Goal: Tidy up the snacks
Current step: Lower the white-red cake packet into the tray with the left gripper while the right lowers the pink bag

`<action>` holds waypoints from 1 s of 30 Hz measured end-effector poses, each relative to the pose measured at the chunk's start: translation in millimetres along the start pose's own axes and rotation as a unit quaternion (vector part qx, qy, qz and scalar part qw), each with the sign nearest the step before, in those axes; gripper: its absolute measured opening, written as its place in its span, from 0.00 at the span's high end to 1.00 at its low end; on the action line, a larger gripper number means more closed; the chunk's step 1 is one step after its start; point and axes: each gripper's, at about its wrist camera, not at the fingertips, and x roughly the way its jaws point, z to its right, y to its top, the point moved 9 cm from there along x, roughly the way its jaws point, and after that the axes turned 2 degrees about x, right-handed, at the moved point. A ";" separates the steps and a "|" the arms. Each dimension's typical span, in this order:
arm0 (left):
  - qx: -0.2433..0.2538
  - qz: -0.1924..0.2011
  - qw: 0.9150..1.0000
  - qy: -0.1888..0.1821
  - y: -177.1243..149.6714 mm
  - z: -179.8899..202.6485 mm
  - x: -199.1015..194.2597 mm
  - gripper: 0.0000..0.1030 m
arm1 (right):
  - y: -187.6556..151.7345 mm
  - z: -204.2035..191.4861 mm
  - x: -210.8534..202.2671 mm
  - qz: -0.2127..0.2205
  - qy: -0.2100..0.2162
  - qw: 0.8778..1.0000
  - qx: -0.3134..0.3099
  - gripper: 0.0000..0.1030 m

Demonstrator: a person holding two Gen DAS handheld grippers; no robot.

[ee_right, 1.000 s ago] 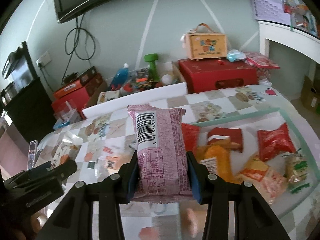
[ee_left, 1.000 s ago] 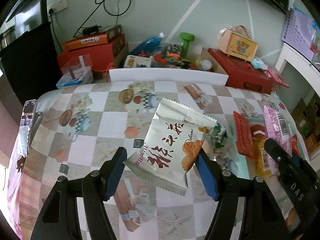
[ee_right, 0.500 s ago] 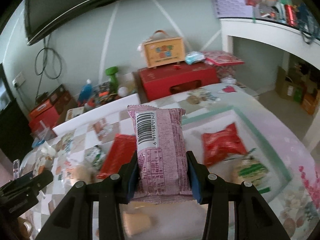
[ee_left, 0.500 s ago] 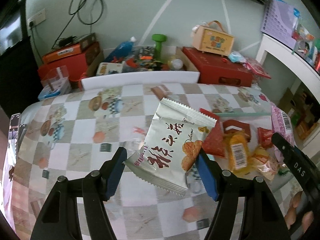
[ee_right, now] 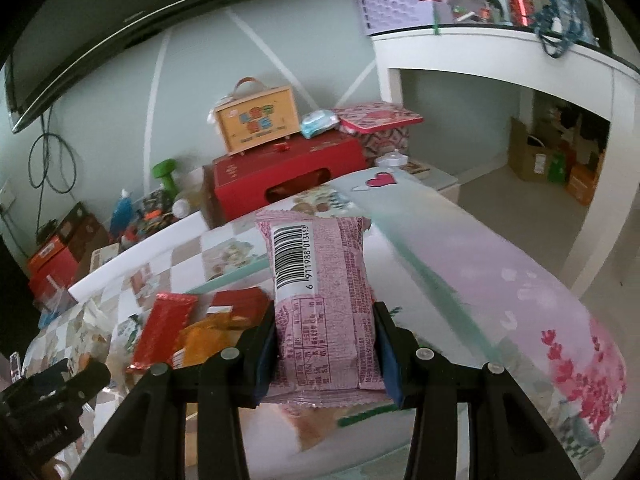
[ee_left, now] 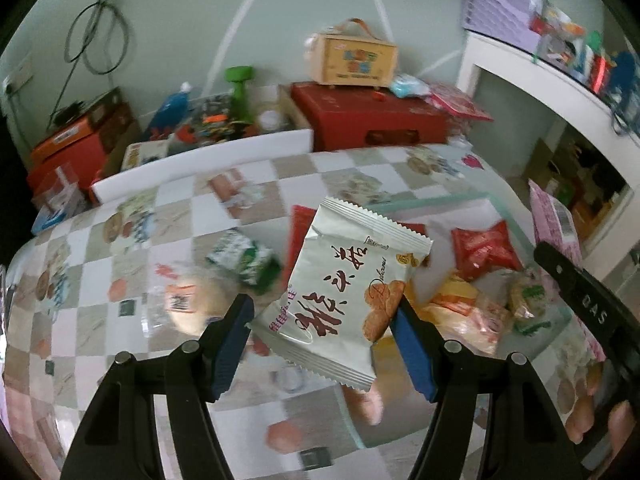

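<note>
My left gripper (ee_left: 323,318) is shut on a silver snack packet (ee_left: 344,292) with red lettering and holds it above the checkered table. My right gripper (ee_right: 325,334) is shut on a pink snack packet (ee_right: 320,300) with a barcode, held above the table's right part; the pink packet also shows at the right edge of the left wrist view (ee_left: 554,220). Loose snacks lie on a glass-edged area: red packets (ee_left: 484,248), an orange packet (ee_right: 208,336), a long red packet (ee_right: 164,330) and a green-and-white packet (ee_left: 244,260).
A red box (ee_right: 280,180) with a wooden carry case (ee_right: 256,118) on it stands behind the table. A green dumbbell (ee_left: 238,88), a blue bottle (ee_left: 170,110) and orange boxes (ee_left: 76,140) crowd the back. A white shelf (ee_right: 500,64) is at the right.
Both grippers have swung to the right with their packets held. The snack pile and the table's right end have come into view; the phone at the left edge has left the view.
</note>
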 end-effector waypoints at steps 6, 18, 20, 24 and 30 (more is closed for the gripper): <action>0.039 -0.016 0.999 -0.025 -5.4 40.7 14.4 0.31 | 4.4 13.2 3.3 0.000 0.003 1.000 0.017 0.55; 0.039 -0.022 0.999 -0.027 15.0 59.6 43.3 0.31 | 0.1 5.4 24.6 -0.020 0.020 0.999 0.021 0.54; 0.039 -0.024 0.999 -0.027 17.7 60.9 47.6 0.31 | -1.1 4.3 26.8 -0.022 0.022 0.999 0.021 0.54; 0.041 -0.028 0.998 -0.026 21.1 63.4 55.6 0.31 | -3.3 4.6 31.6 -0.028 0.021 0.999 0.022 0.54; 0.040 -0.035 0.998 -0.028 21.1 66.4 62.8 0.31 | -7.0 4.4 36.3 -0.037 0.017 0.999 0.020 0.53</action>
